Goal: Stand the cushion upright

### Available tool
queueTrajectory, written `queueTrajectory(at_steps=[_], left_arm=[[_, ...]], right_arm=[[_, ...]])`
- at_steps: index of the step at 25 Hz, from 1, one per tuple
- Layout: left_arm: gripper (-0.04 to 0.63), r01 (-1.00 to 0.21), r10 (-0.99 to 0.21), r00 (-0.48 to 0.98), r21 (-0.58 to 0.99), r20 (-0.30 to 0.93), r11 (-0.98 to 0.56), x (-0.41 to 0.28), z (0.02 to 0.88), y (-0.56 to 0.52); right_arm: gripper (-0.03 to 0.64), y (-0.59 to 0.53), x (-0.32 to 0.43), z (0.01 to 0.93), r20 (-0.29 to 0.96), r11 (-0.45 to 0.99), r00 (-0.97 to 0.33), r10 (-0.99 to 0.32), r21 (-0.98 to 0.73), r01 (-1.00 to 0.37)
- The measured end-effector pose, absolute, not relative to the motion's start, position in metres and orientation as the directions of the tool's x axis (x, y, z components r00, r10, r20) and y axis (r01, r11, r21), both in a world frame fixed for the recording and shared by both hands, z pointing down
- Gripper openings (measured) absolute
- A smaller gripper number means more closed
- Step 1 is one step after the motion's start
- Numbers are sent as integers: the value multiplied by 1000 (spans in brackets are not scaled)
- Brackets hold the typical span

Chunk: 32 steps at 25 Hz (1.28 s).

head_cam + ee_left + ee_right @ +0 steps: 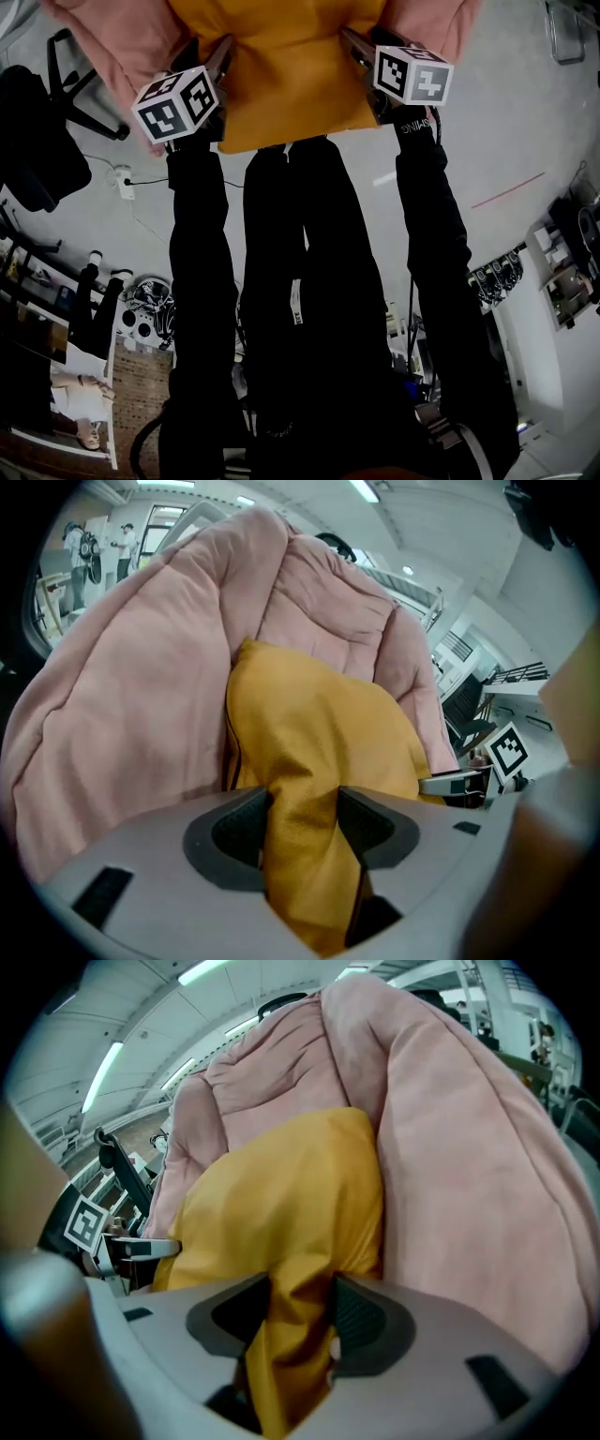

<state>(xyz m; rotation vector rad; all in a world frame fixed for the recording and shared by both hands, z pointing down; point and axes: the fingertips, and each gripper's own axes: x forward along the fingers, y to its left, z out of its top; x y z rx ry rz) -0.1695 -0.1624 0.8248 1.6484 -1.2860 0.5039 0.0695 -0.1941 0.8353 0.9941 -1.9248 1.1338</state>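
A mustard-yellow cushion (pixel 281 75) rests against a pink padded seat (pixel 89 37) at the top of the head view. My left gripper (pixel 220 66) is shut on the cushion's lower left edge and my right gripper (pixel 361 52) is shut on its lower right edge. Seen from the left gripper view, a fold of the cushion (pixel 319 714) is bunched between the left gripper (pixel 302 808) pads, with the pink seat (pixel 122 696) behind. The right gripper view has the cushion (pixel 281 1194) fabric pinched in the right gripper (pixel 302 1302), beside the pink seat (pixel 469 1147).
The person's black-clad legs (pixel 309 281) fill the middle of the head view above a grey floor (pixel 506 141). A black office chair (pixel 66 84) stands at the left, a white power strip (pixel 127 183) with cable lies near it, and shelves (pixel 562 272) are at the right.
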Motion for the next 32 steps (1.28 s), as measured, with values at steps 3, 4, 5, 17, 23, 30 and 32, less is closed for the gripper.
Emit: queueTrajectory(at_steps=[3, 4, 5, 17, 23, 30, 32], left_arm=[[199, -915, -524, 338, 403, 782, 11, -166, 823, -163], [185, -918, -529, 332, 397, 781, 11, -165, 821, -163], [171, -920, -536, 325, 391, 780, 11, -164, 818, -163], [80, -937, -624, 262, 350, 736, 19, -160, 771, -145], [74, -942, -688, 226, 334, 689, 26, -162, 707, -132], [74, -952, -761, 183, 307, 622, 22, -157, 615, -136], [74, -955, -786, 167, 296, 595, 21, -157, 593, -141]], right_arm=[[148, -194, 67, 835, 832, 321, -472, -291, -380, -868], [120, -194, 67, 832, 827, 314, -473, -303, -382, -869], [97, -194, 67, 829, 822, 308, -475, -315, -385, -870], [23, -179, 64, 780, 769, 308, -448, -456, -336, -890], [23, -172, 63, 715, 713, 330, -447, -540, -310, -892], [23, -178, 70, 626, 644, 348, -462, -610, -306, -886], [23, -183, 70, 604, 616, 354, -468, -634, -307, -883]])
